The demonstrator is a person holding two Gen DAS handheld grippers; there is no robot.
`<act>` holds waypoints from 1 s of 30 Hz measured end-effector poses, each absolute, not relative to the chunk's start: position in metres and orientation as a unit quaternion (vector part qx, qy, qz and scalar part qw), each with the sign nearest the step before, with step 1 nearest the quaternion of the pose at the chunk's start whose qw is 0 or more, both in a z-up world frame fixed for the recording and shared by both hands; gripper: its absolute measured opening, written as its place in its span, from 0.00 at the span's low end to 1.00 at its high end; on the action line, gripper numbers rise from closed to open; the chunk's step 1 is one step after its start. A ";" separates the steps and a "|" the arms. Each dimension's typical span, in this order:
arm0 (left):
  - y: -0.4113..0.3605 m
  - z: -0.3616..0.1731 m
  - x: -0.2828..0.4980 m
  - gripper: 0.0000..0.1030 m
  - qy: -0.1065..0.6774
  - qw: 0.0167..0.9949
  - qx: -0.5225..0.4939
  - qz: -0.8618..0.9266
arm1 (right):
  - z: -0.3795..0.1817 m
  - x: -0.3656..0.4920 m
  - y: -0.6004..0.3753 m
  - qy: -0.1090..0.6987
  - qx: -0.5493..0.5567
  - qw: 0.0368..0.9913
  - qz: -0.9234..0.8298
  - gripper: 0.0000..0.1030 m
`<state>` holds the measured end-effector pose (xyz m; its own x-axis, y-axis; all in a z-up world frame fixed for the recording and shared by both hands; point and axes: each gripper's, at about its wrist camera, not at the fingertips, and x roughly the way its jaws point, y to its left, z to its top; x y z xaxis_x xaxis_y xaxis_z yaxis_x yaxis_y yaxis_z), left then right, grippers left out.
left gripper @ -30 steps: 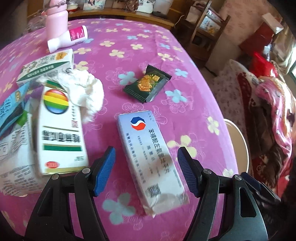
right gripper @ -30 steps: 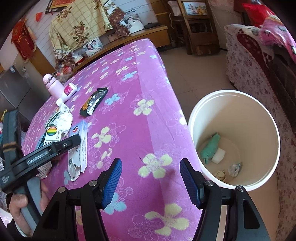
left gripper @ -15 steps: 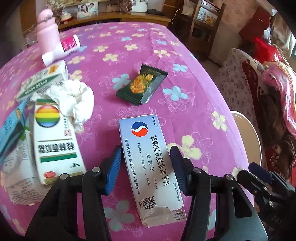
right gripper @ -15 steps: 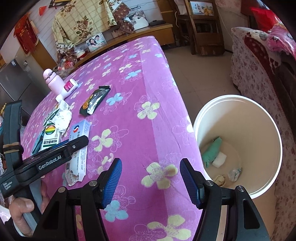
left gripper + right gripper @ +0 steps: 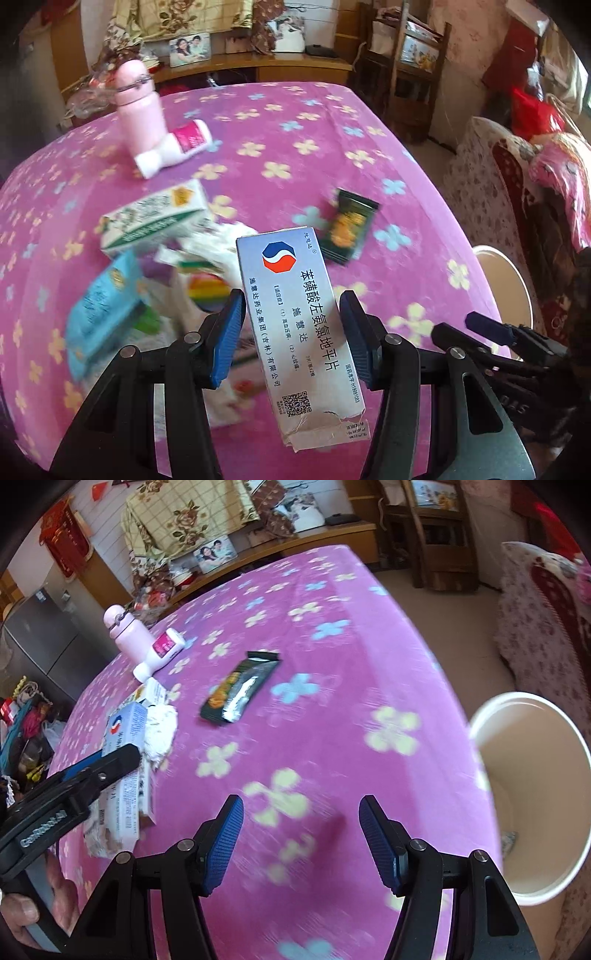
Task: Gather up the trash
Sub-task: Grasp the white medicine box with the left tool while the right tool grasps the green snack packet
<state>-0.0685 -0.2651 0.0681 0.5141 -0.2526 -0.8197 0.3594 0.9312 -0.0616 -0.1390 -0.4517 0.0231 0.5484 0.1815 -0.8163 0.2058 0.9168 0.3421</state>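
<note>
You lift the white medicine box clear of the surface.
Left gripper fingers pinch its long sides; right gripper fingers stand spread, empty. Next, carry it to the white bucket.

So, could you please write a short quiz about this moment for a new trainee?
1. True or false: the left gripper holds the silver pill box.
2. What stands between the right gripper jaws?
A. the dark wrapper
B. nothing
C. the pink bottle
3. Fill in: the white bin stands on the ____, beside the table.

Key
1. True: its jaws have just closed on the box, which is raised off the table.
2. B: the jaws are open over the bare pink cloth.
3. floor
</note>
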 end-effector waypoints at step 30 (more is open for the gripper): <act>-0.215 0.089 -0.042 0.50 0.445 0.879 0.009 -0.170 | 0.025 -0.041 -0.411 0.459 0.162 0.873 0.007 0.22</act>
